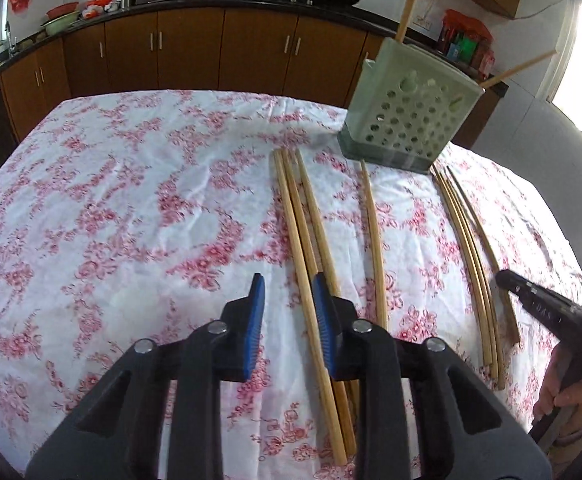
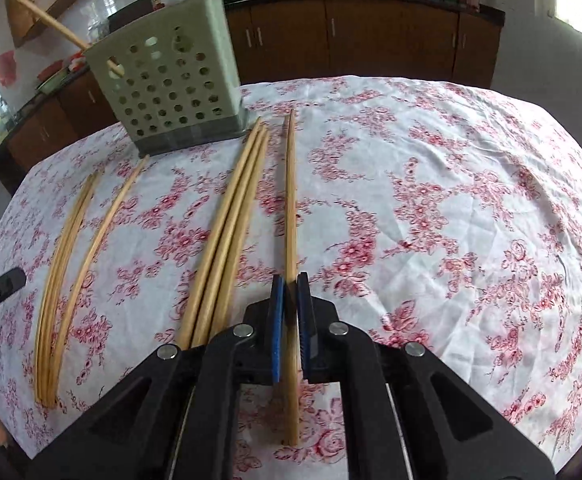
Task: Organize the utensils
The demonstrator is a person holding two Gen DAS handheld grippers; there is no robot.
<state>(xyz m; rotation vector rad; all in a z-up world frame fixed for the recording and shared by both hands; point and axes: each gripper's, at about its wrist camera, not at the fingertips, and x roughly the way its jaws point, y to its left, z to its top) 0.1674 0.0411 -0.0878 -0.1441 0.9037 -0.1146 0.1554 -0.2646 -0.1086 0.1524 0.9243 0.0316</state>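
Several wooden chopsticks lie on the floral tablecloth. A pale green perforated utensil holder (image 1: 407, 120) stands at the far side with two chopsticks in it; it also shows in the right wrist view (image 2: 171, 80). My left gripper (image 1: 289, 284) is open and empty, just left of a group of three chopsticks (image 1: 307, 232). A single chopstick (image 1: 373, 236) and another group (image 1: 471, 248) lie further right. My right gripper (image 2: 290, 280) is shut on a single chopstick (image 2: 291, 200) that lies along the cloth, right of a group of three (image 2: 235, 208).
The table (image 1: 111, 200) carries a white cloth with red flowers. Brown kitchen cabinets (image 1: 211, 52) and a counter with woks and bowls run behind it. The right gripper's body (image 1: 547, 312) and the hand holding it show at the left view's right edge.
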